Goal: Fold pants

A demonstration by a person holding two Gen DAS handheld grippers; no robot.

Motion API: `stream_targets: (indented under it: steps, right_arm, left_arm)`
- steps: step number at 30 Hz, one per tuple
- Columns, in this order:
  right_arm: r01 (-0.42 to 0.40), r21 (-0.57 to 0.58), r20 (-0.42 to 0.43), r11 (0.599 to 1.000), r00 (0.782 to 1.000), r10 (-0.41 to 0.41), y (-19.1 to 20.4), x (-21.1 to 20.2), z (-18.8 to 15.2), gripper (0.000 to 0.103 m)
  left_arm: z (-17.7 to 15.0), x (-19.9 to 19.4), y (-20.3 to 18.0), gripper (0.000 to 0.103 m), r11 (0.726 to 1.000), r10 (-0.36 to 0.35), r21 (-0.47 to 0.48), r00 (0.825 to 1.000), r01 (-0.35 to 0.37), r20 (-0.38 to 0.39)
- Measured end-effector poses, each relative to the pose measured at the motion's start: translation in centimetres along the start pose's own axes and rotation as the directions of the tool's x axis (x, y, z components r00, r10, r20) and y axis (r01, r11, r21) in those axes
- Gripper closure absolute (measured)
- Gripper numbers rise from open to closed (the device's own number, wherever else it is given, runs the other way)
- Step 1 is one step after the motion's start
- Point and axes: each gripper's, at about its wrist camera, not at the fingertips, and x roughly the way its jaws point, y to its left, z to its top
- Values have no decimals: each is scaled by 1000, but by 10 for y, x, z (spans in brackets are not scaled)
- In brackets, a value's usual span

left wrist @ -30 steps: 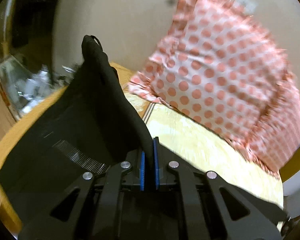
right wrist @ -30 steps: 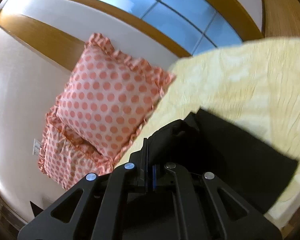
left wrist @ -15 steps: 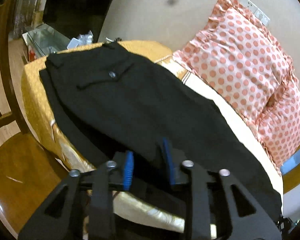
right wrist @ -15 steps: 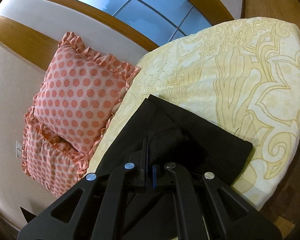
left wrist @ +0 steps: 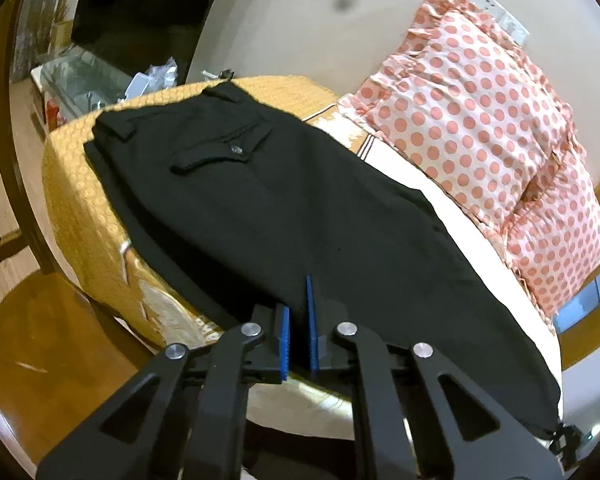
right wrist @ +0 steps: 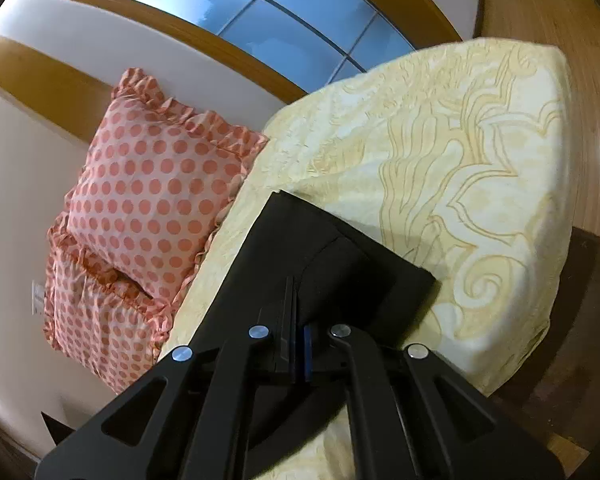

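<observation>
Pants [left wrist: 284, 208] laid lengthwise along bed [right wrist: 440, 152] beside pillows [left wrist: 480, 120]; waistband far from left hand-held gripper [left wrist: 298, 320], pressed together at near edge; right hand-held gripper [right wrist: 296, 320] pinching hems.

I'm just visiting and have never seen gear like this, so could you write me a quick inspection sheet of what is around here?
Surface: bed with cream, gold-patterned cover.
Job's things: black fabric pants laid flat along the bed, buttoned back pocket facing up.
Clutter: two pink pillows with coral dots against the wall.
Grippers: left gripper shut, fabric edge between its blue pads; right gripper shut on the pants' leg end.
Cables: nothing seen.
Surroundings: wooden chair, glass-topped stand, wood-framed window.
</observation>
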Motion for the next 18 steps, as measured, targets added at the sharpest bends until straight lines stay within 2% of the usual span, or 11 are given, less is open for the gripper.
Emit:
stream_targets:
  steps: [3,7,12,14,15,16,17,18]
  right_arm:
    - [-17,-9,31,1000,999,17,4,-14,-5,101]
    - [35,-52,50,998,998,-32,4,-22,-12,101]
    - [70,-36,38,997,997,-69,-2,-18,-18,101]
    - [93,-62,45,994,995,-90,1,-21,-20,101]
    - [121,-81,58,989,991,-117,3,-25,-20,99]
    - [142,-99,77,985,988,-134,5,-30,-20,89]
    - [161,-108,93,981,984,-152,6,-34,-19,73]
    - [192,-114,125,975,976,-178,6,-41,-18,58]
  left_arm:
    - [-1,-7,-2,97,999,-4,36,1000,4,11]
    - [-4,-1,6,97,998,12,66,1000,-10,-19]
    - [-10,8,14,96,998,11,65,999,-8,-40]
    - [-11,3,14,88,997,23,76,1000,-21,-16]
    - [-10,-4,15,80,995,48,82,999,-49,18]
    - [-9,-10,15,70,994,61,83,997,-65,49]
    - [-8,-19,16,65,993,85,78,992,-93,96]
    - [-6,-28,17,54,990,108,70,983,-119,147]
